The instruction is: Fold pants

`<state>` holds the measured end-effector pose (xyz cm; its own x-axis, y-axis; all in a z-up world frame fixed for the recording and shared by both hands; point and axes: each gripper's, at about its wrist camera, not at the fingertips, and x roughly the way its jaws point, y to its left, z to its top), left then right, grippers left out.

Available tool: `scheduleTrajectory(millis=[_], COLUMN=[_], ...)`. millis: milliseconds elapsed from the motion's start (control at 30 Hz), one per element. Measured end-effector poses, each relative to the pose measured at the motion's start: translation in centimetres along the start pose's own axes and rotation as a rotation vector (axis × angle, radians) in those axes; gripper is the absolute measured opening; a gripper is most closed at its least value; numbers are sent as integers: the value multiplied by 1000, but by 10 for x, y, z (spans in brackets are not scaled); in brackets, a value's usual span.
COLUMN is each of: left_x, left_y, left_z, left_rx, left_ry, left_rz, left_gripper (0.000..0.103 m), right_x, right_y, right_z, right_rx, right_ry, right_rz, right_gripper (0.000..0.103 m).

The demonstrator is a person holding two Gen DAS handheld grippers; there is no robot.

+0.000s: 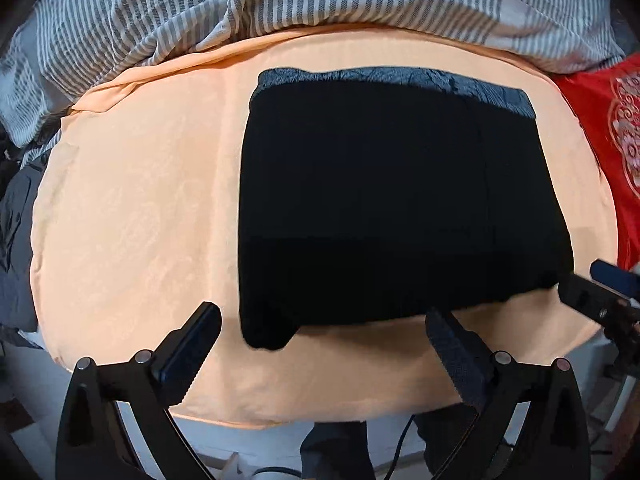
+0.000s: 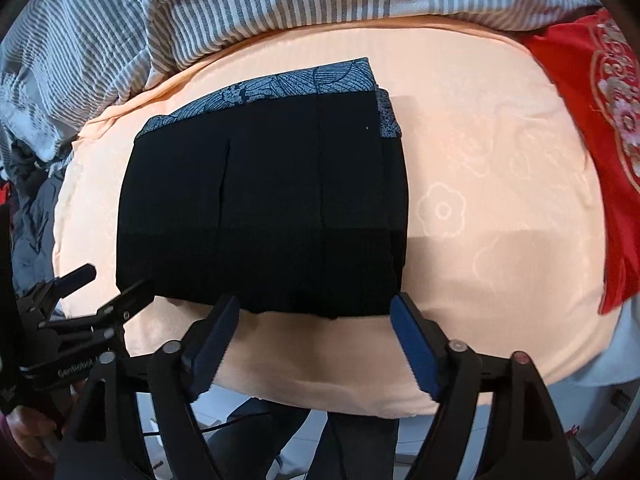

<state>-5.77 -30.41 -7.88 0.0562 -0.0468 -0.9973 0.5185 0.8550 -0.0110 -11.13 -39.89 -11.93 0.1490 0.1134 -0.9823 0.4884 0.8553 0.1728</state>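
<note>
On the peach sheet (image 1: 132, 208) of the bed, the black pants (image 1: 392, 208) lie folded into a compact block with a blue patterned lining (image 2: 280, 80) showing along the far edge. From where I sit, that reads as the fold being about finished: the layers stack squarely and the near edge runs fairly straight, apart from one small lobe of cloth sagging out at the near left corner in the left wrist view.

I have the left gripper (image 1: 320, 356) hanging over the near edge of the bed with its fingers spread wide and nothing between them; the pants sit just beyond the tips. The right gripper (image 2: 316, 336) is much the same, its jaws wide apart, the blue pads (image 2: 412, 344) straddling the near hem without pressing on it, as far as I can tell; the fisheye makes the gap between pad and cloth hard to judge. Both point down at the mattress, which suits letting go of a hem and lifting clear without dragging the stack.

Behind the pants a striped duvet (image 2: 248, 4) is bunched along the far side, and a red embroidered cloth (image 2: 592, 120) lies well off to the right, so neither crowds the fold.
</note>
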Motion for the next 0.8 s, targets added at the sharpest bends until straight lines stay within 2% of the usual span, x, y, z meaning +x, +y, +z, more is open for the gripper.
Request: scheduleTrajectory(millis=[100, 133, 533, 800], left_x=[-4, -5, -17, -20], left_y=[4, 5, 5, 1], left_z=[-9, -12, -23, -24], left_rx=[-1, -3, -2, 5], left_ry=[5, 4, -17, -26], left_rz=[3, 8, 34, 49], left_gripper=[103, 103, 103, 103], right_x=[-7, -9, -15, -21], right_y=[4, 5, 18, 19], right_z=[-8, -11, -19, -15], right_rx=[16, 22, 20, 29], right_ry=[-24, -34, -66, -82], right_rz=[-19, -26, -125, -123], right_gripper=[101, 103, 103, 103])
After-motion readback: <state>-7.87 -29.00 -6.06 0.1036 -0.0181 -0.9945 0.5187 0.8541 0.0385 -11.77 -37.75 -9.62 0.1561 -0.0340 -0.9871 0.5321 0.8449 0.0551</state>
